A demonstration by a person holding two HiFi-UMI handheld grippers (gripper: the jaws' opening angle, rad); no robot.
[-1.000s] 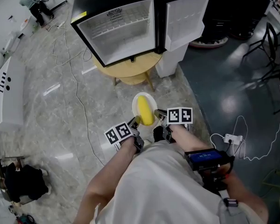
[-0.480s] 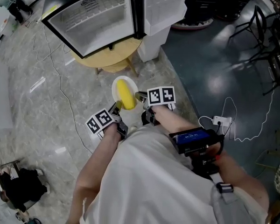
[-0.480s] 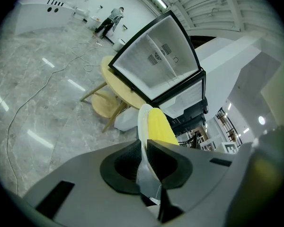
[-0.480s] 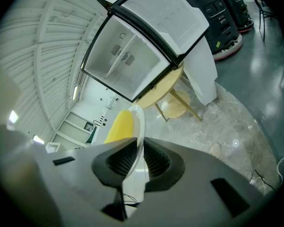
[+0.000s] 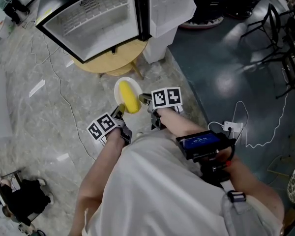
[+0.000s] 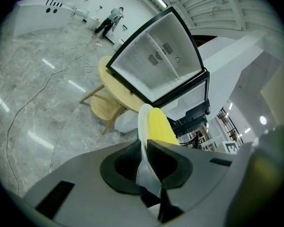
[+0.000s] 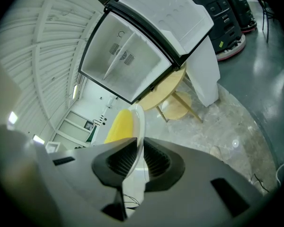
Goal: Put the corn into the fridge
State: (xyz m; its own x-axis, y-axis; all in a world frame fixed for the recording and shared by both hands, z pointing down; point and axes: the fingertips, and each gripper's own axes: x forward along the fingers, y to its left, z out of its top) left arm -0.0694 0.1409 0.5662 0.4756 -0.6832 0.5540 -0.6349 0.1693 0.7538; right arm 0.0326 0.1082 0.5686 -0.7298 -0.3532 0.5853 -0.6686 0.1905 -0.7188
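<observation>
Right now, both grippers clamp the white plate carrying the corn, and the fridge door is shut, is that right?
Not quite: the fridge door stands open, as the head view shows. The left gripper and right gripper do clamp the white plate carrying the corn.

Yellow corn (image 5: 130, 100), white plate (image 5: 118, 88), black-framed white fridge (image 5: 96, 18), pale wooden table (image 5: 113, 65), grey marbled floor (image 5: 39, 112)
</observation>
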